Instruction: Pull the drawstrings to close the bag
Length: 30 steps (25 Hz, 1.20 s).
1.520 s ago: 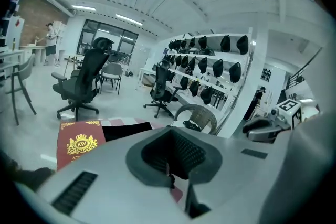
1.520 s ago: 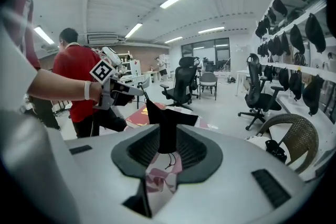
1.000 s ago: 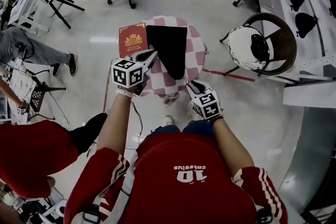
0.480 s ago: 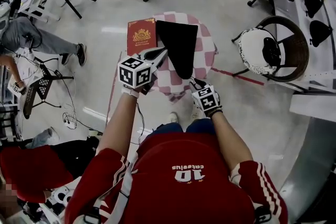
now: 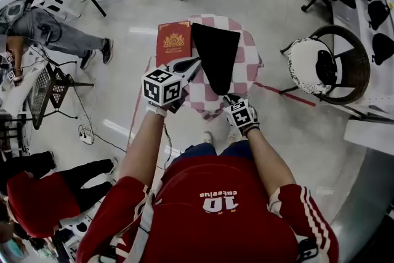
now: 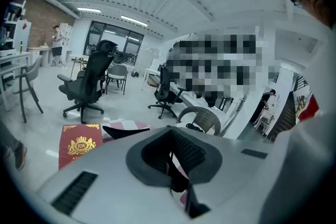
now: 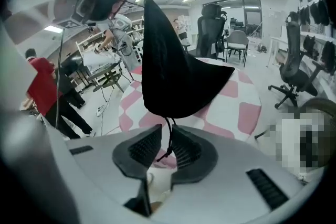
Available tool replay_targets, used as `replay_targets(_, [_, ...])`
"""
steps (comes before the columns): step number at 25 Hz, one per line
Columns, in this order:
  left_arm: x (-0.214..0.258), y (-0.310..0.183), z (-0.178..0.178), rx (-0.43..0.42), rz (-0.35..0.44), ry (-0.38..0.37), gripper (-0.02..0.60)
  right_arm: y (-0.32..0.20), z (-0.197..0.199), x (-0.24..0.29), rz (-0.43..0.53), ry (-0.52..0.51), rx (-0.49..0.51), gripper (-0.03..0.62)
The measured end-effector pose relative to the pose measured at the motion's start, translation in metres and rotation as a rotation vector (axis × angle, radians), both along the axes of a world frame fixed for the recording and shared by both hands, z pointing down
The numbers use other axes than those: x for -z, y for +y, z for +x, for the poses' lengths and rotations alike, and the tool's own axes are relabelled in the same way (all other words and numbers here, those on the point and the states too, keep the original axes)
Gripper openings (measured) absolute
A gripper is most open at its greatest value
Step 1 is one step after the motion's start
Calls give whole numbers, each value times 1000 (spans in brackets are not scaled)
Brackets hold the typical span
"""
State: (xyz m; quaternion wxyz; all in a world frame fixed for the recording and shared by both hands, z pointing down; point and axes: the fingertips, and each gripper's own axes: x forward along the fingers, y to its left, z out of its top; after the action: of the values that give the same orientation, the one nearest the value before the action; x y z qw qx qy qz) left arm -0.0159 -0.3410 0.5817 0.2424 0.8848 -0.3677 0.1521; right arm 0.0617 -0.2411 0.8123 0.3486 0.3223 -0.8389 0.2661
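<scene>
The drawstring bag is matt black cloth. Beyond the left gripper, a smooth, gilt-printed red box lies on a checked cloth tablecloth. The floor is glossy.

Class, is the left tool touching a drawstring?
Touching: the left gripper view shows the left tool shut on a dark drawstring.
</scene>
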Motion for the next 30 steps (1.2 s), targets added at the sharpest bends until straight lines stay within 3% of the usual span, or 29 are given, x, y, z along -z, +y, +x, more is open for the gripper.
replay_targets(3, [7,-3,-6,10,11,-5,9,-2,0,0,2,11,17,34])
replay_targets(15, [13,-12,-48,128,20,-26,9,-23,50,53,80,14,-65,18])
replay_targets(25, [33,-11,-74,202,74,-14,9,-67,110,126,214,10,-289,18])
replay_targets(30, [53,-3,-89,219,130,-51,9,-76,122,164,306,29,-368,18])
